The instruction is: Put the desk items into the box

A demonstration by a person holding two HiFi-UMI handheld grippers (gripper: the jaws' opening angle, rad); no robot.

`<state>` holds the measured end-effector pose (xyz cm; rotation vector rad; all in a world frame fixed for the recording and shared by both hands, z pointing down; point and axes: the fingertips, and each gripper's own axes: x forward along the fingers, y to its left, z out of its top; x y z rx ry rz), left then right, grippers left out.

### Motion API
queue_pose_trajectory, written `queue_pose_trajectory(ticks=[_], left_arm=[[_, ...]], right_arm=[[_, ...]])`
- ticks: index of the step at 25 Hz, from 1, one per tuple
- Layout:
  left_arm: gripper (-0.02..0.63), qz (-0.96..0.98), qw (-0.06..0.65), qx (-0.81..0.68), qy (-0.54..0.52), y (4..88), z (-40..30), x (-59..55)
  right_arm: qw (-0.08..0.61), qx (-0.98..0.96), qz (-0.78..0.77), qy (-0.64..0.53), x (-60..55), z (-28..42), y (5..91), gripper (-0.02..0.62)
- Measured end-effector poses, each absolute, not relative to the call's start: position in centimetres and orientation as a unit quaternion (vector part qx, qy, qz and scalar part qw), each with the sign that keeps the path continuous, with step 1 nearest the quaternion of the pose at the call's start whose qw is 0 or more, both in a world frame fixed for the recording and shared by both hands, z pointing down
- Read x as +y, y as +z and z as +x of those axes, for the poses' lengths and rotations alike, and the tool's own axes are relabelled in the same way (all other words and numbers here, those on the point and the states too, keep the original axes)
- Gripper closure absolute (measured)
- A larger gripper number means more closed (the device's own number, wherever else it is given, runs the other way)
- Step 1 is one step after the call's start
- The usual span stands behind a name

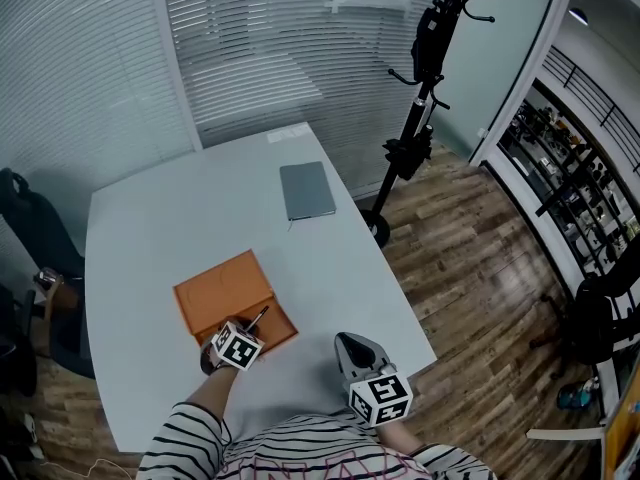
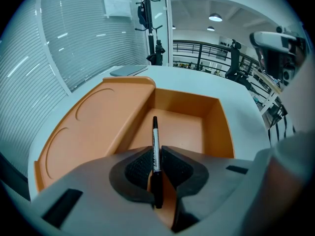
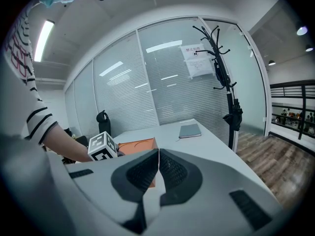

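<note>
Your left tongs (image 2: pixel 156 167) are clamped on a black marker pen with a white label band (image 2: pixel 155 140). Its tip points over the open compartment of the orange rectangular box (image 2: pixel 221 132) at the centre of the left gripper view, and the band's print is too blurred to read. In the head view the box sits lower left of centre on the white desk (image 1: pixel 170 218), with a closed grey notebook (image 1: pixel 306 190) well apart toward the upper middle. Your right tongs (image 3: pixel 158 168) are pressed together on nothing. The paper notice on the glass wall (image 3: pixel 197 61) is illegible.
</note>
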<state>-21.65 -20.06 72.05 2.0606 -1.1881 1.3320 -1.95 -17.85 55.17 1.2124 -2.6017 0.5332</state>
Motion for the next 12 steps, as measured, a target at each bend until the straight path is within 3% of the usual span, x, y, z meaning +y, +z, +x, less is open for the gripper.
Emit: queue_pose_trajectory(ticks=[12], left_arm=[[0.515,0.766,0.185,-0.447,0.424,70.0,-21.9,-20.0]], right_arm=[[0.11,-0.886,0.413,0.178,-16.6,-2.1,54.9,0.569]])
